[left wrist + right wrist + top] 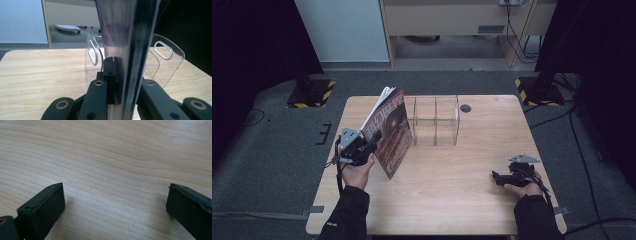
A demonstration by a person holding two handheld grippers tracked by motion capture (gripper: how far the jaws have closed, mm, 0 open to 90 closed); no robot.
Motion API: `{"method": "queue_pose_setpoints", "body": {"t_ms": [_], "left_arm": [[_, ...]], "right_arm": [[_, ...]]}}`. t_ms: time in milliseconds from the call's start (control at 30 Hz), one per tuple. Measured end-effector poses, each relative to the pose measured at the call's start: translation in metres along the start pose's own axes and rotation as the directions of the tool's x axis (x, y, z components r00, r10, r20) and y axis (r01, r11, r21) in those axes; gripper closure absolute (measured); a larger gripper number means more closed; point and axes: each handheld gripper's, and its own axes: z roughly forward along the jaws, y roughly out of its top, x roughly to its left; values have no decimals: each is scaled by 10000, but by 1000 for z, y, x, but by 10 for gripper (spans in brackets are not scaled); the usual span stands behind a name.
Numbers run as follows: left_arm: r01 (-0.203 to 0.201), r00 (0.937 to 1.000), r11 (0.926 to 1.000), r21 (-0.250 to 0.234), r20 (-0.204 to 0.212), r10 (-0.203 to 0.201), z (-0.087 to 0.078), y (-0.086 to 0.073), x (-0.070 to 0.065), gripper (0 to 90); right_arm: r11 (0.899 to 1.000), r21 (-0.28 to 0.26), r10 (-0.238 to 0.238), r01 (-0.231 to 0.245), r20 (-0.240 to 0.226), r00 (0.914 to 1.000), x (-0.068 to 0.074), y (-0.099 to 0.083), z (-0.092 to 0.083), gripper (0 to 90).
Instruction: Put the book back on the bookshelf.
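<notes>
Magazine first, since everything I'm doing turns on it: it stands on edge near the left side of the wooden table, tilted, its lower corner close to the tabletop and its white page edges fanning at the top. My left gripper has its jaws clamped on the near edge of it — in the left gripper view the glossy cover runs straight up between the two black jaws, pinched thin. I hold it upright like this, I think, because a floppy magazine only goes into a narrow slot edge-first; laid flat it would never fit between the dividers.

Just to the right of the magazine sits the clear acrylic file holder, its compartments open at the top and its divider walls with the cut-out handles showing past the cover in the left gripper view. The magazine's far edge is beside the holder's left end, not yet inside any slot as far as I can tell — so the lining-up is what remains, and the tilt will need straightening before it can drop in.

Far to the right, well apart from all that, my right gripper rests low near the table's right edge with its jaws spread wide over bare wood, holding nothing. I keep it there out of the way, ready to steady the holder if it slides.
</notes>
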Motion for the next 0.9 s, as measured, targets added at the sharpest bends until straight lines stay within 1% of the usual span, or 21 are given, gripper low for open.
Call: {"method": "queue_pose_setpoints", "body": {"t_ms": [67,167,267,300,367,433,467,500,567,633,700,767,833,900], "left_arm": [[63,10000,10000,-17,47,-63,0,4,0,803],[-87,10000,9999,149,-6,87,2,11,-1,801],[-14,10000,9999,149,28,13,3,19,1,762],[111,9999,9995,281,47,-112,4,24,2,746],[98,10000,9986,512,15,-99,6,30,3,737],[89,10000,9979,637,-41,-86,8,35,5,732],[173,9999,9976,667,-21,-172,9,37,7,732],[209,9998,9974,695,-28,-207,9,39,7,734],[245,9997,9964,810,-92,-238,10,42,9,783],[412,9992,9948,934,-23,-411,9,43,8,822],[347,9994,9957,861,-18,-346,10,44,6,829],[186,9998,9975,684,-57,-182,10,44,1,832],[65,9998,9991,423,-174,-57,11,44,-5,834],[-174,9991,9996,228,-380,182,14,46,-13,835]], "right_arm": [[10000,-6,-9,9,7,10000,0,0,0,24],[10000,19,6,-6,-21,10000,0,0,0,24],[10000,-2,-10,10,-7,10000,0,0,0,24],[10000,10,-16,16,-24,10000,0,0,0,23],[10000,-2,-17,17,-12,10000,0,0,0,23],[10000,1,-26,26,-24,10000,0,0,0,23],[10000,1,-25,25,-23,10000,0,0,0,23],[10000,-1,-30,30,-21,10000,0,0,0,23],[10000,0,-24,24,-25,10000,0,0,0,23],[10000,11,-19,19,-35,10000,0,0,0,22],[10000,8,-17,17,-41,10000,0,0,0,21],[10000,8,-20,20,-44,10000,0,0,0,21],[10000,7,-21,21,-42,10000,0,0,0,22],[10000,9,-19,19,-41,10000,0,0,0,21]]}}
